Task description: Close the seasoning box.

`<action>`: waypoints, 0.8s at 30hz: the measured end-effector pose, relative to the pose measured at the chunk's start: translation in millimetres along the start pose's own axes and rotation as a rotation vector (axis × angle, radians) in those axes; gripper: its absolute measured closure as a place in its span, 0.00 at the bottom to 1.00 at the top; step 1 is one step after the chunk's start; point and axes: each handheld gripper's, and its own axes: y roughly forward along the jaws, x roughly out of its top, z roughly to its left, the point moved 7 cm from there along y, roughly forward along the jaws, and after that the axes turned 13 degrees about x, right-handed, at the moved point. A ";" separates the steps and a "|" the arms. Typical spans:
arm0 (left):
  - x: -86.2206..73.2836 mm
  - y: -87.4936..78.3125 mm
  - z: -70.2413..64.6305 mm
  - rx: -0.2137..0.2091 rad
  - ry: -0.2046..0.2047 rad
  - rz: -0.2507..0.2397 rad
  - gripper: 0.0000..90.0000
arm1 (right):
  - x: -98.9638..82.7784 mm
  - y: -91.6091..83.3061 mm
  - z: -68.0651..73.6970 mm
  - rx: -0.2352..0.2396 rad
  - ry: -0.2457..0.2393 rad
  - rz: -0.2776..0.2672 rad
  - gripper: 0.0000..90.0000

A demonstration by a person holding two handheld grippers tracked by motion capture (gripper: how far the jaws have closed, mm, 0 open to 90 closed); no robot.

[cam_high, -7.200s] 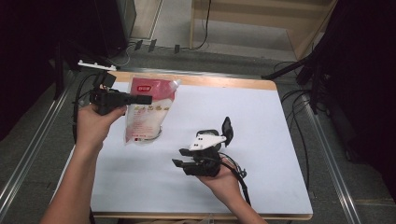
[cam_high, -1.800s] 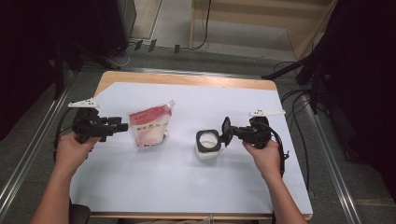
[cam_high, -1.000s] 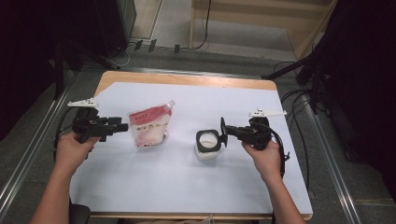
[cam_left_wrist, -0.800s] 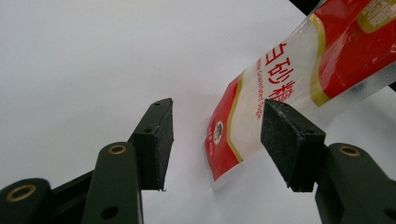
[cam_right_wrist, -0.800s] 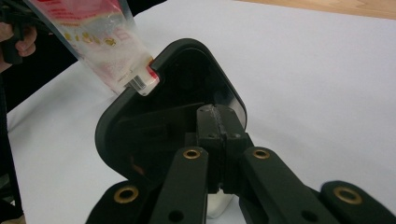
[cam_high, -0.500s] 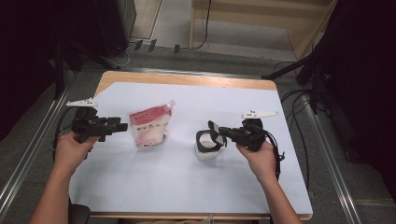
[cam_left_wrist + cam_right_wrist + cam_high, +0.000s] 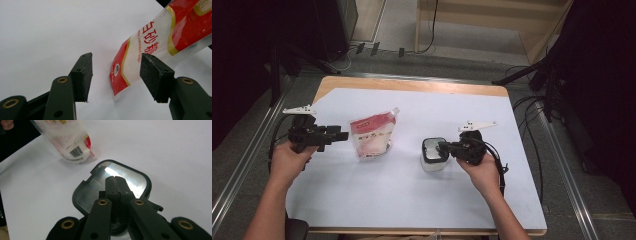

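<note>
Moved since earlier: right gripper (image 7: 446, 148) has slid leftward from beside the container to over its lid; sugar pouch and left gripper keep their places.
Right gripper: jaws pressed together, tips over the lid's shiny top in the right gripper view, nothing pinched between them; whether they press on the lid I cannot tell.
Container (image 7: 434, 155): small pale tub with a dark-rimmed, reflective square lid (image 7: 115, 185), lid on, standing right of centre on the surface.
Left gripper (image 7: 338, 135): jaws spread, holding nothing, aimed at the pouch's near edge and just short of it; the pouch's lower corner shows between the pads (image 7: 153, 75) in the left gripper view, untouched.
Sugar pouch (image 7: 372, 137): red-and-white bag of granulated sugar, sealed as far as can be seen, lying left of the container, apart from it.
Surface (image 7: 422, 205): white sheet over a wooden top.
Progress, judged: early; both items set out, neither opened. Left: lid off, pouch gripped and opened, and probably sugar poured into the tub.
</note>
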 end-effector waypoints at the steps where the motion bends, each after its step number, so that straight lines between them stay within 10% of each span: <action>1: -0.1 0.1 0.0 -0.001 -0.001 0.002 0.50 | 0.0 1.4 0.3 0.003 -0.006 -0.003 1.00; 24: -0.6 2.6 -1.6 -0.002 -0.002 0.015 0.49 | 3.1 -28.3 -14.4 -0.043 -0.035 -0.071 0.71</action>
